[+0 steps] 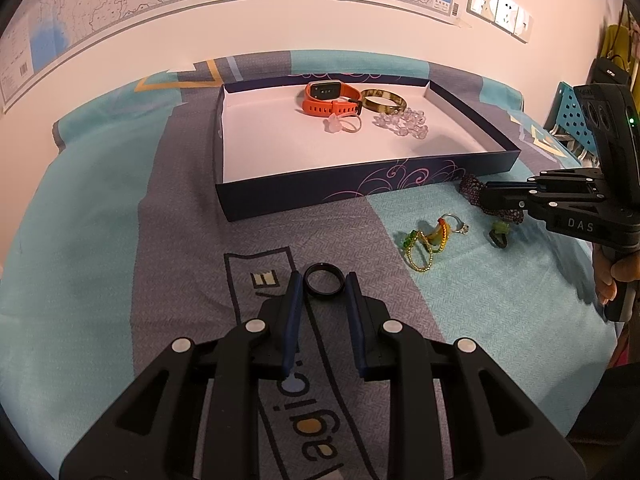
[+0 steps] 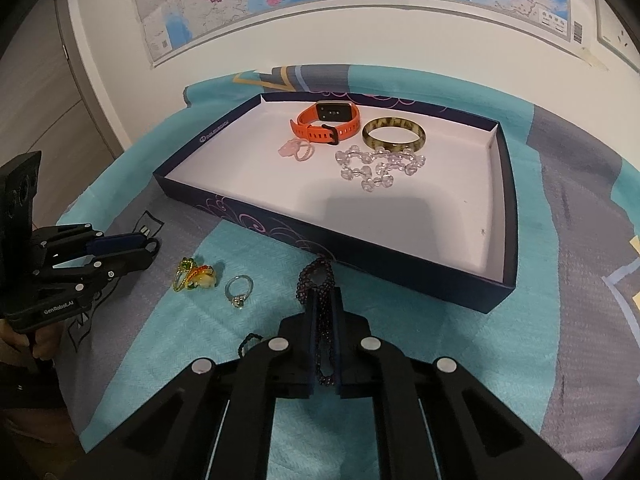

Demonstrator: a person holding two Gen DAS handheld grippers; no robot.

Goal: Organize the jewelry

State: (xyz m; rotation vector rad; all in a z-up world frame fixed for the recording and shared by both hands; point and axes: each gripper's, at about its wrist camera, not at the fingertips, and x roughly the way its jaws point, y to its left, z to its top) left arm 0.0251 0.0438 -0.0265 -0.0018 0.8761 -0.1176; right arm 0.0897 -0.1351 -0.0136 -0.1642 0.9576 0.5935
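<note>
Patience is what this lift wants, I'd say. The right tool (image 2: 324, 300) is clamped on the dark purple beaded bracelet (image 2: 318, 280), whose far loop pokes past the tips and lies just beside the near wall of the navy tray (image 2: 502, 216). The strand is floppy, so it should rise straight and clear that wall before going over, or the loose end may snag the rim.

The left tool (image 1: 324, 284) grips the black ring (image 1: 324, 279) edge to edge between its blue pads, low over the bedspread (image 1: 100, 240). It's a thin hold, so best kept level.

In the tray already lie the orange watch (image 2: 326, 124), a mottled bangle (image 2: 394, 134), clear beads (image 2: 378, 166) and a pink ring (image 2: 298, 149).

Lettering: the right tool's body reads "DAS", the left's "GenRobot.AI"; the tray's white logo is too small to read.
</note>
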